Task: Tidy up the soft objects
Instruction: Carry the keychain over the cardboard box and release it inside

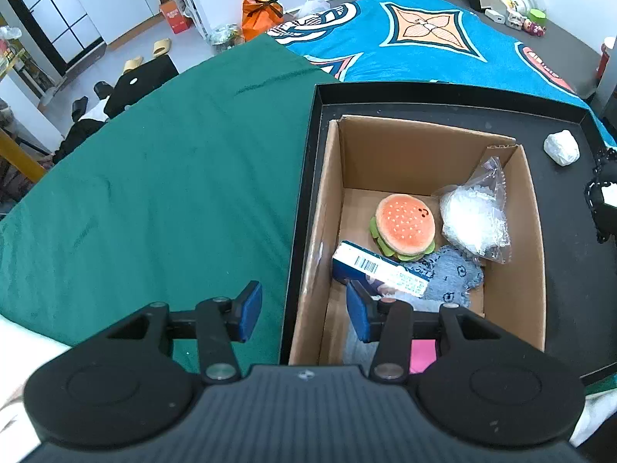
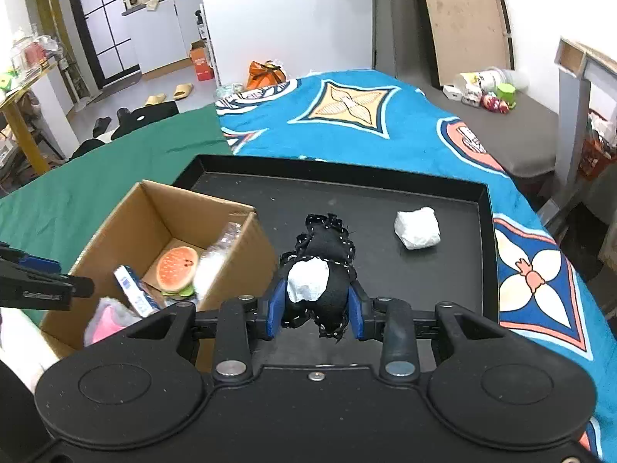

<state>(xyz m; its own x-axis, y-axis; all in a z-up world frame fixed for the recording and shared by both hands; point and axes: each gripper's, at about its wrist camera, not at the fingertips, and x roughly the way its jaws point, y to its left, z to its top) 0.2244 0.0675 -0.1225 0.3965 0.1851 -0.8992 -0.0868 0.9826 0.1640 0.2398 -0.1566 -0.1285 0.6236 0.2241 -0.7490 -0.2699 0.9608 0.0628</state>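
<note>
A cardboard box (image 1: pixel 532 254) (image 2: pixel 246 247) stands in a black tray (image 1: pixel 570 281) (image 2: pixel 455 270). In it lie a plush burger (image 1: pixel 405 225) (image 2: pixel 178 268), a blue packet (image 1: pixel 380 270) (image 2: pixel 133 289), a grey cloth (image 1: pixel 451 277), a clear bag of white stuff (image 1: pixel 476 218) (image 2: pixel 216 262) and something pink (image 1: pixel 422 355) (image 2: pixel 108 318). My left gripper (image 1: pixel 302 310) is open and empty over the box's near left wall. My right gripper (image 2: pixel 316 303) is shut on a black soft toy with a white patch (image 2: pixel 324 270) above the tray, beside the box. A white wad (image 1: pixel 561 146) (image 2: pixel 418 227) lies on the tray.
The tray rests on a bed with a green sheet (image 1: pixel 162 177) (image 2: pixel 77 196) and a blue patterned blanket (image 1: pixel 424 34) (image 2: pixel 347 123). A grey shelf with small items (image 2: pixel 497 96) is at the back right. The floor beyond holds slippers (image 1: pixel 146 56), bags and boxes.
</note>
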